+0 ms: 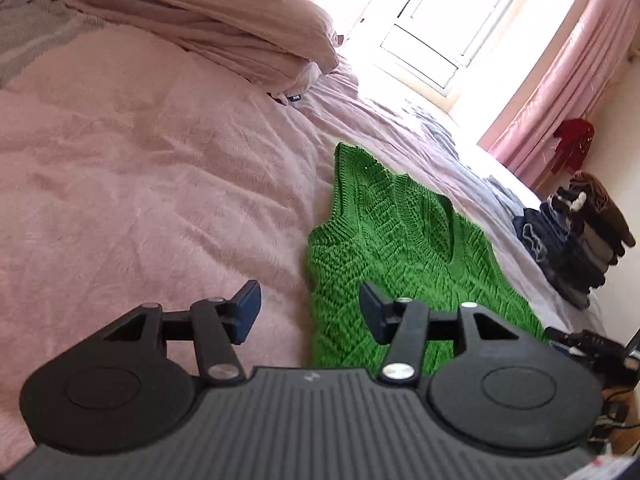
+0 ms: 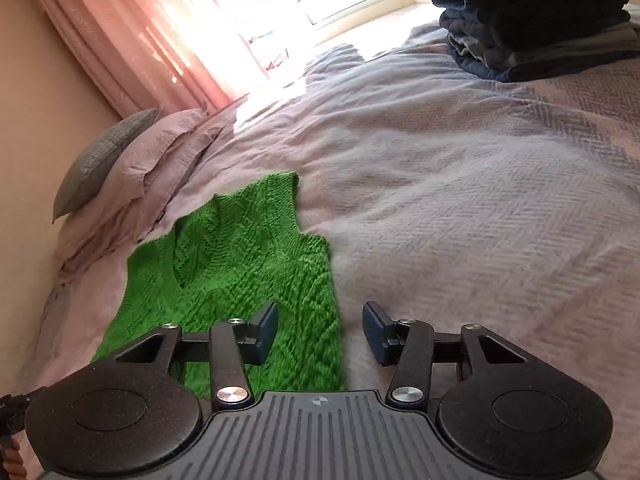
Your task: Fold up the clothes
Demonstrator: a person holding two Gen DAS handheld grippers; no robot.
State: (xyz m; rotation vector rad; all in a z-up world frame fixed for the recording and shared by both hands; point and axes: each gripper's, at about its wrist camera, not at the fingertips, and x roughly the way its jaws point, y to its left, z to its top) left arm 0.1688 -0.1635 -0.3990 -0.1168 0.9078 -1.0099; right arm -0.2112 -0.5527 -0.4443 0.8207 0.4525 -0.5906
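Observation:
A green knitted sleeveless vest [image 1: 384, 240] lies spread flat on the pink bedspread [image 1: 140, 184], neck hole facing up. My left gripper [image 1: 310, 312] hovers over the vest's left edge, jaws apart and nothing between them. In the right wrist view the same vest [image 2: 240, 264] lies at lower left. My right gripper [image 2: 320, 332] hangs above the vest's right edge, jaws apart; one pad is over the knit, the other over the bedspread [image 2: 460, 220]. Neither gripper presses on the fabric.
A stack of folded dark clothes [image 1: 576, 240] sits near the bed's far edge, also top right in the right wrist view [image 2: 532, 24]. Pink pillows [image 1: 224, 28] and a grey cushion [image 2: 100, 160] lie at the head. Pink curtains [image 1: 560, 80] flank a bright window [image 1: 448, 20].

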